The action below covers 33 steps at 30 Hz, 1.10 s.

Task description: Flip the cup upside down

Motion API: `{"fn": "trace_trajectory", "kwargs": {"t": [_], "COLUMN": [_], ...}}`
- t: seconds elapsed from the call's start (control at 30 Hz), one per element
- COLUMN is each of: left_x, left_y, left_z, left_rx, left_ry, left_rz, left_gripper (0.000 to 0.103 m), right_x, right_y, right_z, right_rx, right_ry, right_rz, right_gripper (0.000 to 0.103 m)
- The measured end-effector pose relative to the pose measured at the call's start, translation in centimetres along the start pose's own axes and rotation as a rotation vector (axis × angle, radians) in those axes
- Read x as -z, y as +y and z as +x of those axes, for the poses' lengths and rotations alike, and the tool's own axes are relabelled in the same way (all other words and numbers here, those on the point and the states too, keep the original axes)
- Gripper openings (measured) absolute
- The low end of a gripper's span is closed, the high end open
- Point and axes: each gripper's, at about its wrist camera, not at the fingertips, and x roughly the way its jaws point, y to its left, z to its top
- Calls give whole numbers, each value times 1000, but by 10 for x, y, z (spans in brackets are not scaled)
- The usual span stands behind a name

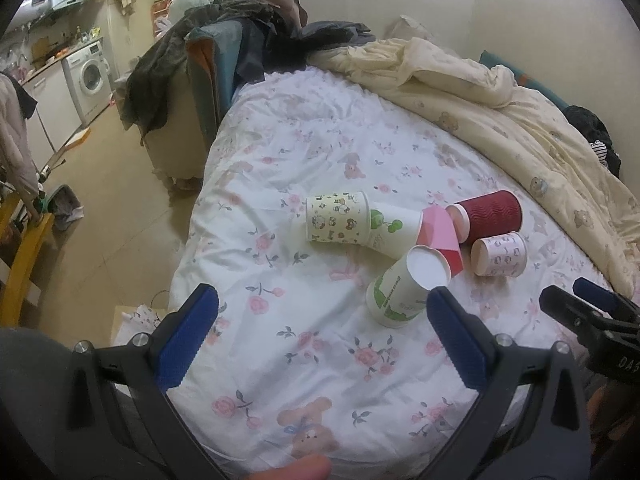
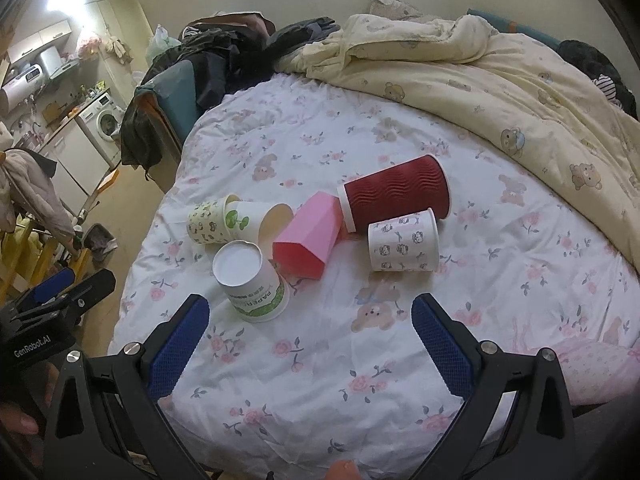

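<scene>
A white and green paper cup (image 1: pixel 404 284) (image 2: pixel 250 280) stands upside down on the floral sheet, base up, nearest to me. Behind it lie several cups on their sides: a cartoon-print cup (image 1: pixel 336 218) (image 2: pixel 208 222) with a green-print cup (image 1: pixel 390 230) (image 2: pixel 250 220) nested in it, a pink cup (image 1: pixel 438 236) (image 2: pixel 310 234), a dark red ribbed cup (image 1: pixel 490 210) (image 2: pixel 396 194) and a small pink-print cup (image 1: pixel 500 254) (image 2: pixel 402 244). My left gripper (image 1: pixel 322 300) is open and empty, just in front of the upside-down cup. My right gripper (image 2: pixel 310 308) is open and empty, and also shows at the right edge of the left wrist view (image 1: pixel 580 304).
A cream bear-print duvet (image 1: pixel 500 92) (image 2: pixel 500 76) is bunched along the far and right side of the bed. A chair piled with dark clothes (image 1: pixel 208 52) (image 2: pixel 188 72) stands at the bed's far left corner. The floor, a washing machine (image 1: pixel 90 74) and yellow furniture (image 1: pixel 24 256) are to the left.
</scene>
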Motion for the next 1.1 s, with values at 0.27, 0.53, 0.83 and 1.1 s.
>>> {"fn": "trace_trajectory", "kwargs": {"t": [0.27,0.53,0.83,1.1], "left_x": [0,0,2,2], "left_y": [0,-2,-1,0], "left_z": [0,0,0,0], "left_rx": [-1,-11,-13,-14], "left_ry": [-1,-8,-4,-1], "left_rz": [1,5,4,7], "left_gripper": [103,103,103,103], "right_x": [-1,-1,1,0], "right_y": [1,0,-1,2], "right_z": [0,0,3,2], "right_rx": [2,7,16,18], "right_ry": [3,-1,12,5], "right_rz": [-3,3,6,-2], "right_gripper": [103,103,103,103]}}
